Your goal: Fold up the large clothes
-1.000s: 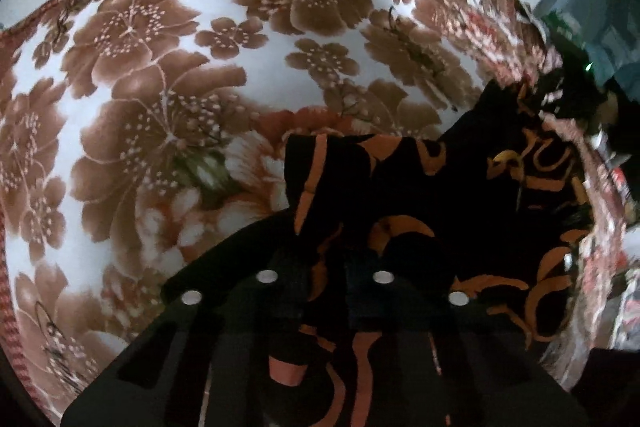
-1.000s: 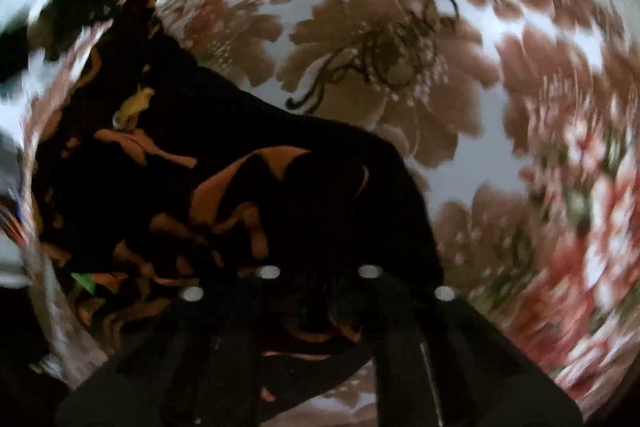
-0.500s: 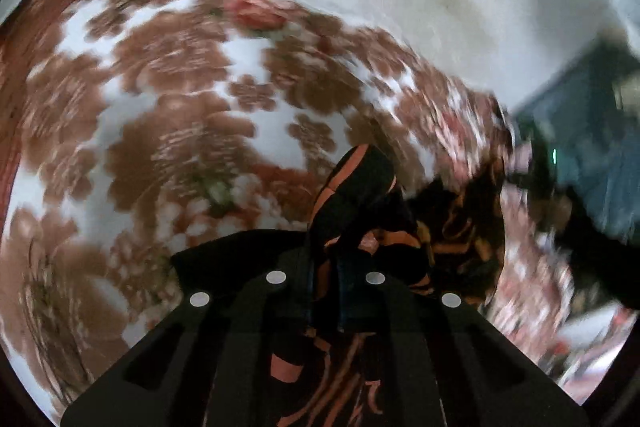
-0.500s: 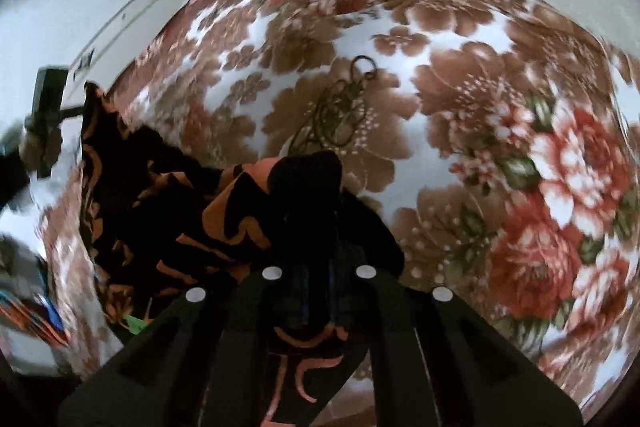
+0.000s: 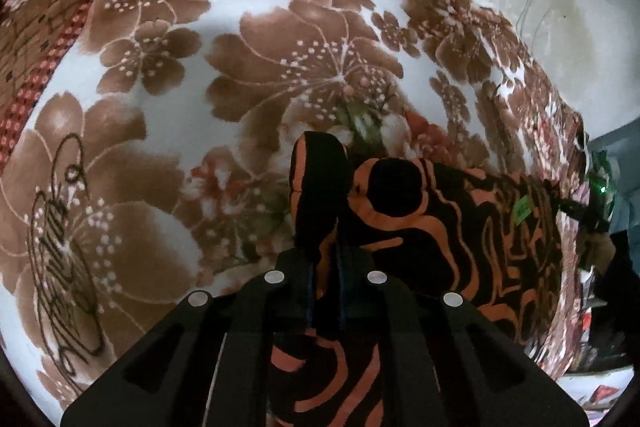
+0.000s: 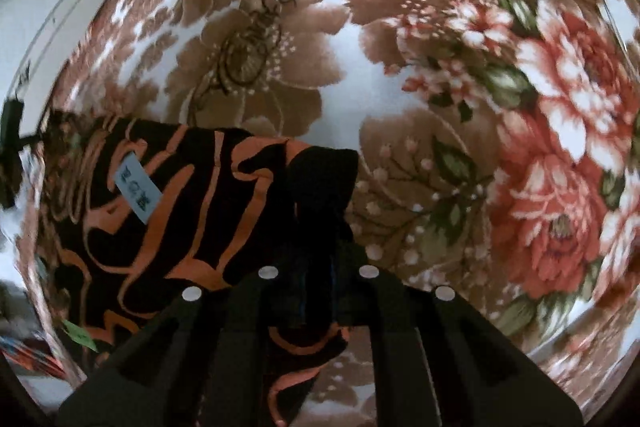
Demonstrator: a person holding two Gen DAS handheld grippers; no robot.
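Holding one edge of the black-and-orange garment (image 5: 472, 223) in each hand, we have it stretched between the two tools above the floral blanket (image 5: 280, 27), which serves as our folding surface. The reason for the two-point hold seems plain: with an edge pinched at both ends, the cloth hangs taut enough to be carried over and laid down as a straight fold instead of a heap.

The left gripper (image 5: 324, 287) is clamped nearly closed, with a bunch of fabric squeezed between its pads and a rounded loop of cloth standing up just beyond the tips. From there the garment runs off to the right in the left wrist view, spread across the blanket toward its far edge, where a small green tag (image 5: 522, 209) shows on the cloth.

The right gripper (image 6: 318, 287) is likewise all but closed on a dark fold of the same garment (image 6: 192, 195), which trails away to the left in the right wrist view; a pale label (image 6: 138, 193) lies on it (its print is too blurred to read). A thin dark cord (image 6: 256, 39) lies loose on the blanket beyond, well apart from the cloth.

We judge the fold to be mid-way, both corners being carried and not yet set down.
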